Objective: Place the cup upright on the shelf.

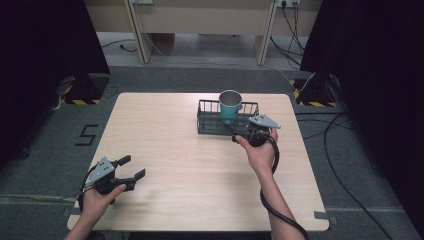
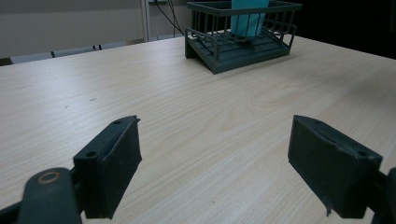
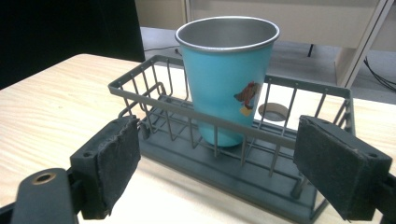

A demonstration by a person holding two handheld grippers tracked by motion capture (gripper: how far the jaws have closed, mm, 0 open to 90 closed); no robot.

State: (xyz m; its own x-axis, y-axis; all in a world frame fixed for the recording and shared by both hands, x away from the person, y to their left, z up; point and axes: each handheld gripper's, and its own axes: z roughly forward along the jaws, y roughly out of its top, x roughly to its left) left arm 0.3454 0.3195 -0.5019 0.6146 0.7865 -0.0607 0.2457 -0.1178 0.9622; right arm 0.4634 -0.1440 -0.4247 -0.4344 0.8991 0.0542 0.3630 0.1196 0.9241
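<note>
A turquoise metal cup (image 1: 230,106) (image 3: 227,77) with a small sticker stands upright inside a dark grey wire rack (image 1: 210,122) (image 3: 154,88) at the back right of the table. My right gripper (image 1: 242,136) (image 3: 217,175) is open just in front of the rack, jaws wide apart and holding nothing. My left gripper (image 1: 131,167) (image 2: 215,172) is open near the table's front left corner, low over bare wood, far from the rack (image 2: 219,53). In the left gripper view the cup (image 2: 249,18) is partly cut off by the top edge.
The light wooden table (image 1: 175,150) has bare surface between the two grippers. Black cables (image 1: 345,150) lie on the grey floor at the right. Dark curtains hang on both sides and a bench frame (image 1: 200,30) stands behind the table.
</note>
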